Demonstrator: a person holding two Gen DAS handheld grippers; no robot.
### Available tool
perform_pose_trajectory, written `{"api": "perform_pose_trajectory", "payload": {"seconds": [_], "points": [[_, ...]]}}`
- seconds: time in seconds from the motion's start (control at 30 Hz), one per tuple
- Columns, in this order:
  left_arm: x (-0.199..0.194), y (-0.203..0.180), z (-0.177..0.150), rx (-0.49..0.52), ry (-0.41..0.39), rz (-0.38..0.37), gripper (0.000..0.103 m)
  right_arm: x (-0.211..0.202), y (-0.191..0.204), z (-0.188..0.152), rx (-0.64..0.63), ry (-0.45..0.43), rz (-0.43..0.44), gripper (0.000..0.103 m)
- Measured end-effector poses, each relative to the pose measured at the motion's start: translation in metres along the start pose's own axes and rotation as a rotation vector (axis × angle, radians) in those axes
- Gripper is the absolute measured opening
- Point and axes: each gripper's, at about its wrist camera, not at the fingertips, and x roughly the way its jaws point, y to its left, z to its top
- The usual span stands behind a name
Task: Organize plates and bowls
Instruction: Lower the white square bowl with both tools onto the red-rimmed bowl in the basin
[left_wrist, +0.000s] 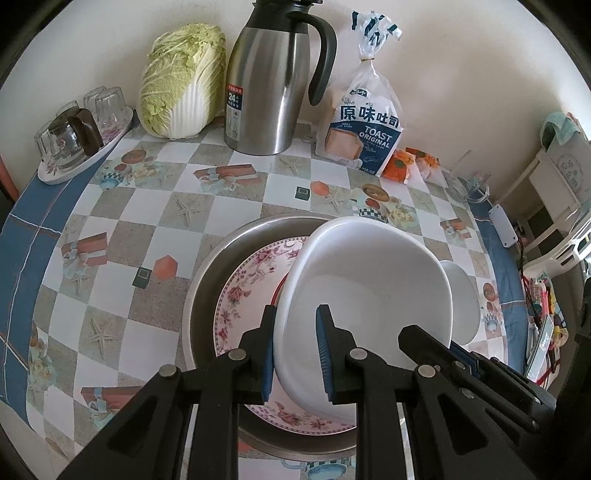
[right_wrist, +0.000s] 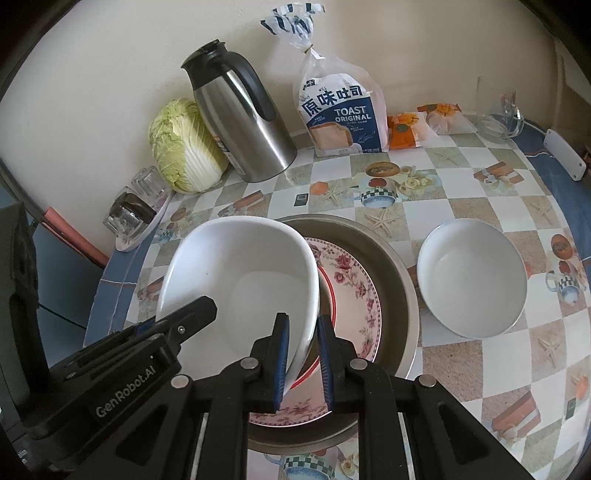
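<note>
- You have the large white bowl lifted and tilted over the metal basin, which serves as the landmark here.
- Your left hand-held gripper straddles the bowl's near-left rim, one pad outside the wall and one inside; the outer pad lies against the wall, but a sliver of gap shows at the inner pad, so you cannot tell for sure that it is clamped.
- Your right hand-held gripper straddles the opposite rim in the same way, the inner pad pressed to the wall and the outer pad just off it; a firm clamp cannot be confirmed there either.
- Inside the basin lies the floral plate, flat, with a red-rimmed dish on top of it, mostly hidden by the bowl.
- Judging by that, the plates are already nested in the basin; the held bowl is not yet set down.
- The smaller white bowl stands on the tabletop just right of the basin, untouched, so it is probably left to stack.
- Behind the basin, against the wall, stand the steel thermos jug, a cabbage and a toast bag; none belongs to the job.
</note>
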Motion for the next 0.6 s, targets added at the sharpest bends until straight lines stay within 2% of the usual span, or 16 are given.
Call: {"api": "perform_pose_trajectory", "payload": {"seconds": [0.6], "points": [[-0.0093,0.0046,0.004,-0.014,-0.028,-0.023,0.021,0.0014,-0.0016,0.0023,0.001,-0.006,-0.008,0.017]]}}
